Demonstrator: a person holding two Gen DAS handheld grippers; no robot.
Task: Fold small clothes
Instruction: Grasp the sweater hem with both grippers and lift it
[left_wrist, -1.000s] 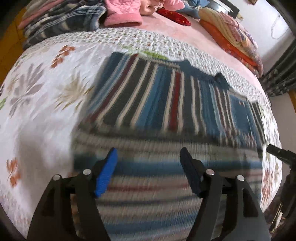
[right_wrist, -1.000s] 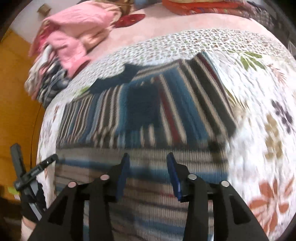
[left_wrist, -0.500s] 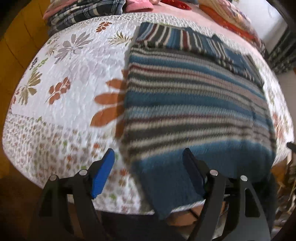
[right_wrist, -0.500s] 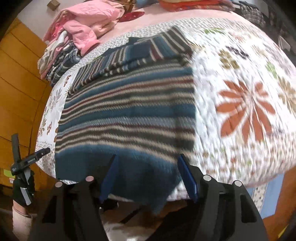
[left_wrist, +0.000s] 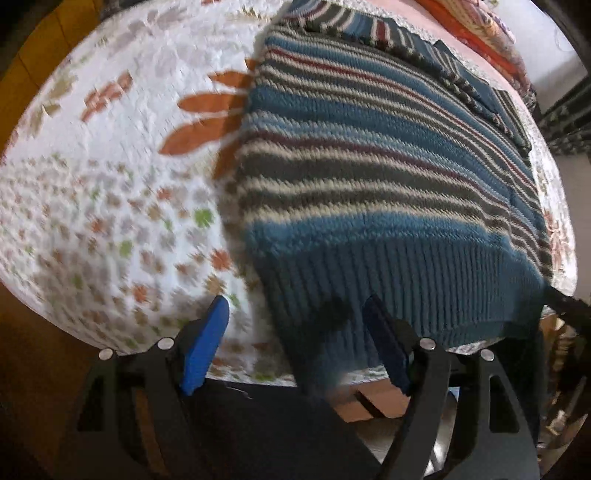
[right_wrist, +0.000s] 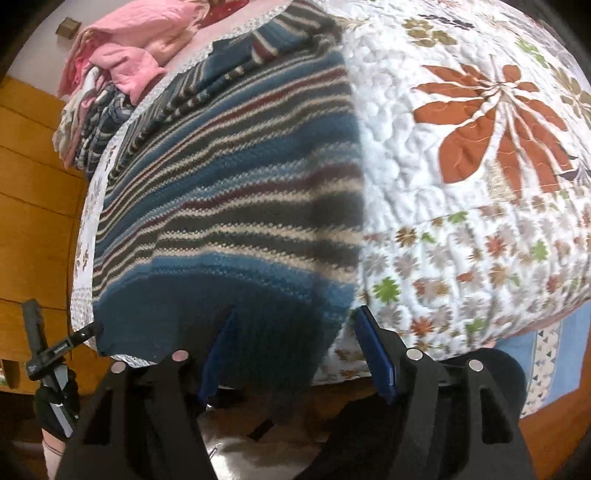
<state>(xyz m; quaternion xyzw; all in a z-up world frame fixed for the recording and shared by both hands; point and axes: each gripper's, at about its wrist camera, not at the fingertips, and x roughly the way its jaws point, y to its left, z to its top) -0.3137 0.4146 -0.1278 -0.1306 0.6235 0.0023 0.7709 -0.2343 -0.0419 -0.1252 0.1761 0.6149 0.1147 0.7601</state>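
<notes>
At the near edge of the bed, the striped sweater (left_wrist: 388, 177) lies flat on the floral quilt (left_wrist: 110, 166), its dark blue ribbed hem hanging just over the side. The left gripper (left_wrist: 295, 343) has closed in since half a second ago: its jaws stand spread, with the hem's left corner now between the blue pads (left_wrist: 205, 343) where before it sat further off. The right gripper (right_wrist: 291, 347) has done the same at the right corner, jaws spread wide, hem cloth between them, not yet pinched. A second ago both hovered over the sweater's middle. Far off to the left in the right wrist view, a pile of pink clothes (right_wrist: 125, 48) sits on the bed.
</notes>
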